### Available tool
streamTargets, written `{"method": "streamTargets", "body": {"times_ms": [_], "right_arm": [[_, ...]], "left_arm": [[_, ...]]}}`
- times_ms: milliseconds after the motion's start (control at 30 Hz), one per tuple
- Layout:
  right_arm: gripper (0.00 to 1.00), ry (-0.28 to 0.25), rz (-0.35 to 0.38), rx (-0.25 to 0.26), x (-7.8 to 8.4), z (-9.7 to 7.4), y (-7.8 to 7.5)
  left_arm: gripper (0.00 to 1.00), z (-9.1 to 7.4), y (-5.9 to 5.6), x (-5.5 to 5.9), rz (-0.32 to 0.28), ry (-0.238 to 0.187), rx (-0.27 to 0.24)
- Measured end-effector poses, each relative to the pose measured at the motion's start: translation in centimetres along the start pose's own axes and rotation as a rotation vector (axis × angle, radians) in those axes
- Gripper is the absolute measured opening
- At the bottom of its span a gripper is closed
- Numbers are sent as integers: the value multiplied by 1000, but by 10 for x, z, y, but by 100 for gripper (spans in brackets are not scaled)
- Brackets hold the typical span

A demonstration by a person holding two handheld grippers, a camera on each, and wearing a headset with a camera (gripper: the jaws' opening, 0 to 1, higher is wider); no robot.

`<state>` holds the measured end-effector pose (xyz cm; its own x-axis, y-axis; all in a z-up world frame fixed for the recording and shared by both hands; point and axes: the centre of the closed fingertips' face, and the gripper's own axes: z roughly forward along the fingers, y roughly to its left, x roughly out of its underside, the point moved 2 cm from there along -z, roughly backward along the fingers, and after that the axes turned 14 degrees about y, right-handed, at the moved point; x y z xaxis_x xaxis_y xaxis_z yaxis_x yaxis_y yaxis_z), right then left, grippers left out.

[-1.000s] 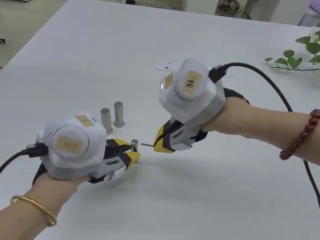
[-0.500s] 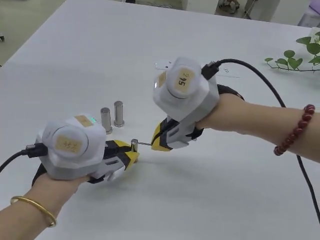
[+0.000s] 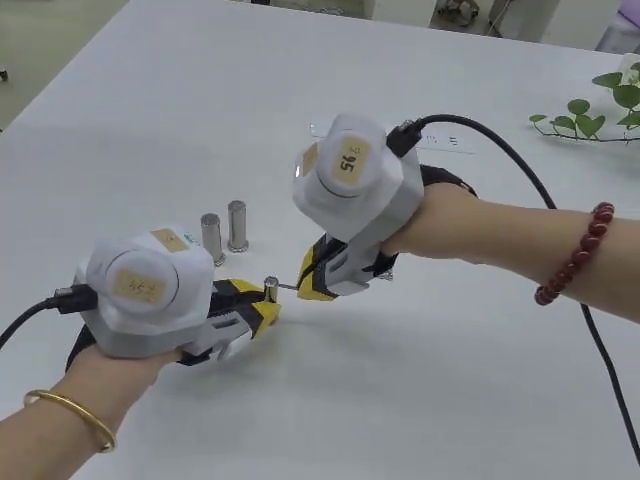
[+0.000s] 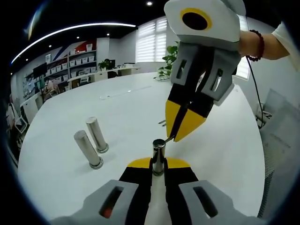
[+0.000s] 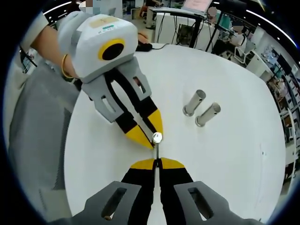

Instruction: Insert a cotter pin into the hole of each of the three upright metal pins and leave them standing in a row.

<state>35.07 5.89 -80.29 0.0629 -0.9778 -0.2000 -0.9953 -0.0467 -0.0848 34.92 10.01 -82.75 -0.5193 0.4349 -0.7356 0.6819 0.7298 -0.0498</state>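
One table (image 3: pixel 450 380): white, beneath the held pin (image 3: pixel 270 290).
Left gripper (image 3: pixel 266 308): clenched on the held pin, which stands upright.
Right gripper (image 3: pixel 306 288): just right of the held pin, pinching the cotter pin (image 3: pixel 288 288).
Spare pins (image 3: pixel 212 240) (image 3: pixel 237 227): upright, near the held pin.
Cotter pin: tip at the held pin's top.

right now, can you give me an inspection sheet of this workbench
surface: white table
job's things: held metal pin upright; two free metal pins standing side by side; cotter pin tip at held pin's top, entry unclear
clutter: leafy sprig at far edge; flat clear strip, partly hidden
grippers: left hand-held gripper shut on held metal pin; right hand-held gripper shut on cotter pin
cables: black cable from each gripper
surroundings: shelves, desks, windows
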Motion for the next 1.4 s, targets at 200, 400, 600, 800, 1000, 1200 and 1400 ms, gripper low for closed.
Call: {"method": "streamTargets", "body": {"times_ms": [200, 400, 600, 800, 1000, 1200, 1400], "right_arm": [[4, -9, 19, -7, -2, -3, -2], [4, -18, 14, -14, -7, -3, -1], [4, -39, 20, -15, -14, 0, -2], [5, -64, 36, -33, -16, 0, -1], [10, -94, 86, -56, -14, -3, 0], [10, -89, 89, -50, -6, -4, -3], [5, -84, 72, -46, -4, -4, -1]], "left_arm": [[7, 1, 1, 0, 2, -3, -4], [7, 1, 0, -1, 3, -3, -2], [7, 1, -1, -1, 9, -4, -6], [7, 2, 0, -1, 5, -5, -9], [7, 2, 0, -1, 3, -7, -10], [7, 2, 0, -1, -2, -9, -7], [7, 3, 0, 0, -19, -5, 0]]}}
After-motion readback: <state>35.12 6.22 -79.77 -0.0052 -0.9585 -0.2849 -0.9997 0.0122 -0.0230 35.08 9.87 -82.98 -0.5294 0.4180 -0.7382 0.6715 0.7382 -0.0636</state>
